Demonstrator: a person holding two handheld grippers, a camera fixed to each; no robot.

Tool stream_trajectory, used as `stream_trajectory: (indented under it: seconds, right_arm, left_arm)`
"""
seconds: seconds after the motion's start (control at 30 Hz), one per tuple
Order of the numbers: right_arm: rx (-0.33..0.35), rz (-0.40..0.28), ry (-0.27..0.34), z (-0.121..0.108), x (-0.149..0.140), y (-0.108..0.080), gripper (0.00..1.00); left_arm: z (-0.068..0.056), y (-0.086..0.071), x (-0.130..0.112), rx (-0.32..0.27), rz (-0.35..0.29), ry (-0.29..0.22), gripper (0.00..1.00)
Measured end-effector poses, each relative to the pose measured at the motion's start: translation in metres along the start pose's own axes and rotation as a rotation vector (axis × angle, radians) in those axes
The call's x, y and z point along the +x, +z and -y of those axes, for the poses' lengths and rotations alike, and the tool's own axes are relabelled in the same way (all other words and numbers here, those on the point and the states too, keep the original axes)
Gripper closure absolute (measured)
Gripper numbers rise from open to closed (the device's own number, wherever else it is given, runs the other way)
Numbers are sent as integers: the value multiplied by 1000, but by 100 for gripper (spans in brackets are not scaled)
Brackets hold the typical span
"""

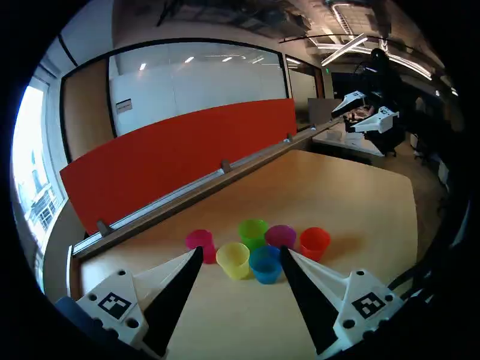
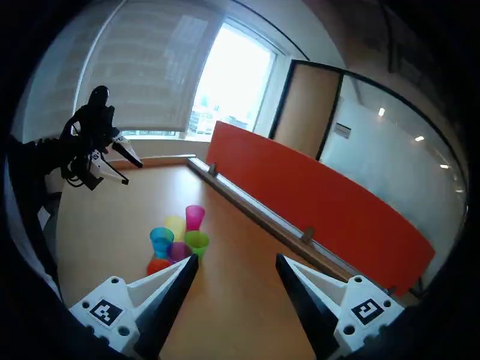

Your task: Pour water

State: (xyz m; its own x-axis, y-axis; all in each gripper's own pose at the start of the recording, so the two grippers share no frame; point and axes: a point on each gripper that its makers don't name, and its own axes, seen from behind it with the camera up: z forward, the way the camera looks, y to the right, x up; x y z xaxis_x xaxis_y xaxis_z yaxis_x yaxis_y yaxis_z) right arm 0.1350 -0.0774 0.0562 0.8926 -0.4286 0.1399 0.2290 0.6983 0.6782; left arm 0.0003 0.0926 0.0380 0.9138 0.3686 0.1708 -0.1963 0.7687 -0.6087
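Observation:
Several small plastic cups stand clustered on the wooden table (image 1: 360, 198): pink (image 1: 201, 243), yellow (image 1: 234, 259), green (image 1: 252, 233), blue (image 1: 265, 264), purple (image 1: 281, 236) and red (image 1: 314, 242). My left gripper (image 1: 240, 251) hovers open above the table just short of them, holding nothing. The right gripper (image 1: 343, 122) hangs in the air far off at the upper right. In the right gripper view the same cluster, with the pink cup (image 2: 194, 216) and blue cup (image 2: 161, 240), sits ahead of my open, empty right gripper (image 2: 236, 258). The left gripper (image 2: 134, 173) is far left there.
An orange divider panel (image 1: 180, 156) with a metal rail (image 1: 180, 198) runs along the table's far edge. Behind it are a glass wall and a bright window (image 2: 234, 84). Another desk (image 1: 348, 141) stands beyond the table's end.

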Motion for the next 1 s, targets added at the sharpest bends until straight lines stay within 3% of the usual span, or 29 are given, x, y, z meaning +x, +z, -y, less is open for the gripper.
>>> stream_trajectory:
  seconds: [0.37,0.7,1.0]
  right_arm:
    - [39,5,-41,0,9,10,0]
    - [58,5,-77,-3,17,21,0]
    - [73,4,-98,-5,17,33,0]
  left_arm:
    - [-18,21,-21,-77,63,35,6]
    - [-29,42,-41,-154,119,21,6]
    - [-40,59,-61,-201,174,41,6]
